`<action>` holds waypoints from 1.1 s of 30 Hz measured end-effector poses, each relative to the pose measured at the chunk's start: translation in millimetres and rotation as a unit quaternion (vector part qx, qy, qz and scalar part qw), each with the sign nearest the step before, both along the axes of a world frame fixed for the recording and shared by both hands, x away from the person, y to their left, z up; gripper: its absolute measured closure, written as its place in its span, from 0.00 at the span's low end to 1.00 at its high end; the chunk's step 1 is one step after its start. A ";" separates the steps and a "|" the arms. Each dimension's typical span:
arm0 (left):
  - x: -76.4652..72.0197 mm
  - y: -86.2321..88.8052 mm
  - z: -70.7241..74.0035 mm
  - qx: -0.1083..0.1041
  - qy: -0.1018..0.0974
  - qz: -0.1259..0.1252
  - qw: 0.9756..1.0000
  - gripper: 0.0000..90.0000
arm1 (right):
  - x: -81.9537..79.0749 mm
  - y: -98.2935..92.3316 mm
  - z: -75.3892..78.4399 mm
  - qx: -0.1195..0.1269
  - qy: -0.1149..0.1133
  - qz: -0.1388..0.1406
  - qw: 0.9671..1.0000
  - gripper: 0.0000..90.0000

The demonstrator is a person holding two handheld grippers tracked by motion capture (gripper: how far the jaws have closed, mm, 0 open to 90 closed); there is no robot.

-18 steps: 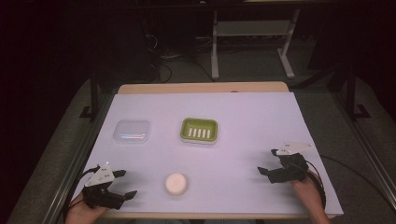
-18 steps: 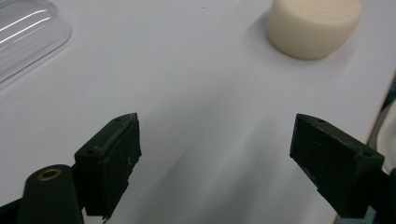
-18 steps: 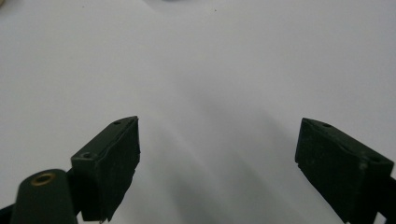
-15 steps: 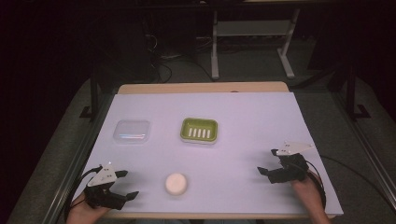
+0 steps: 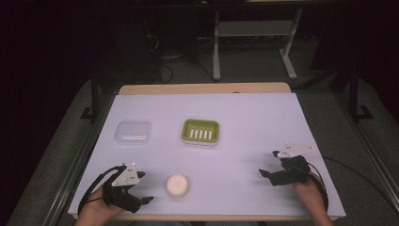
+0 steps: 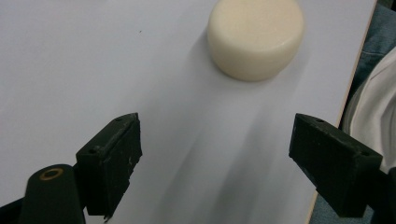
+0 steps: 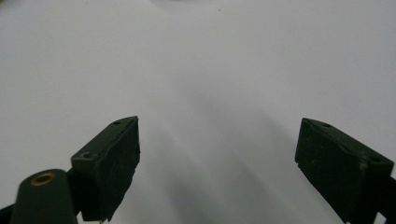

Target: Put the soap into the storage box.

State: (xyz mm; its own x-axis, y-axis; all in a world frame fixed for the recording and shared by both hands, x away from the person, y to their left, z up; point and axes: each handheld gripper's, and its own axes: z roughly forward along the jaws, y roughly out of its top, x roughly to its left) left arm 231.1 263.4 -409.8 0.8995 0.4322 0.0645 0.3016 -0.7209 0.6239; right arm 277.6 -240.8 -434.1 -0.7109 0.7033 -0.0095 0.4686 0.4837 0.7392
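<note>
Near the front edge of the table [image 5: 244,117], left of centre, sits the soap [image 5: 178,185] — a round cream bar lying flat on the white sheet, touched by nothing. The left gripper view shows it just ahead of the jaws and a little to the right of their centre line, with the table's edge close on that side.

Over the last half second the left gripper [image 5: 136,200] has slid slightly back toward the person and the near edge, while the soap, the dish [image 5: 201,131] and the box [image 5: 133,132] have stayed where they were. The right gripper [image 5: 269,175] has not shifted either. I read this as lining up for a grasp, not a retreat: the left gripper now has the soap squarely in front of its opening, and the pickup is not yet begun.

The left gripper's jaws stand wide apart, holding nothing, with a gap that looks ample for the bar; only bare sheet lies between them. The right gripper, well apart at the table's right side, is spread just as wide over empty sheet and holds nothing.

Beyond the soap, the green slotted dish lies mid-table and empty — the likely place for the bar — and the clear lidded box sits to its left.
</note>
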 end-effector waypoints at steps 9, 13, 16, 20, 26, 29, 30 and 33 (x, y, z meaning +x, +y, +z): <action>4.5 -13.7 3.8 0.007 0.002 -0.024 1.000 0.18 | -0.4 0.5 -0.4 0.002 0.002 0.004 1.000 0.15; 5.6 -18.5 3.8 0.010 0.009 -0.029 0.999 0.19 | 0.1 0.1 -0.7 0.004 0.000 0.006 1.000 0.15; 6.3 -25.2 3.5 0.014 0.010 -0.039 0.999 0.19 | 0.3 0.0 -1.5 0.003 0.004 0.004 1.000 0.15; 9.2 -32.7 5.0 0.021 0.012 -0.052 0.998 0.19 | 0.2 1.3 -1.9 0.000 0.004 0.009 1.000 0.15; 13.0 -44.9 5.0 0.036 0.016 -0.064 0.997 0.19 | 0.1 2.1 -1.7 -0.001 0.002 0.012 1.000 0.15; 15.2 -52.8 4.7 0.048 0.019 -0.070 0.996 0.19 | 0.0 1.9 -1.9 -0.001 0.004 0.011 1.000 0.15; 16.1 -56.0 4.6 0.055 0.017 -0.073 0.996 0.19 | 0.1 1.9 -1.8 0.000 0.003 0.013 1.000 0.15; 18.1 -62.5 3.7 0.063 0.020 -0.077 0.995 0.19 | -0.1 2.1 -1.8 0.000 0.003 0.013 1.000 0.15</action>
State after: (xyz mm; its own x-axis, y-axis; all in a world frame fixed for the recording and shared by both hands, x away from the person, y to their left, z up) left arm 249.2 200.9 -406.1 0.9574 0.2794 0.0729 0.2037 -0.8325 0.5152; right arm 277.5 -238.7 -435.9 -0.7292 0.6843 -0.0042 0.4606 0.4953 0.7366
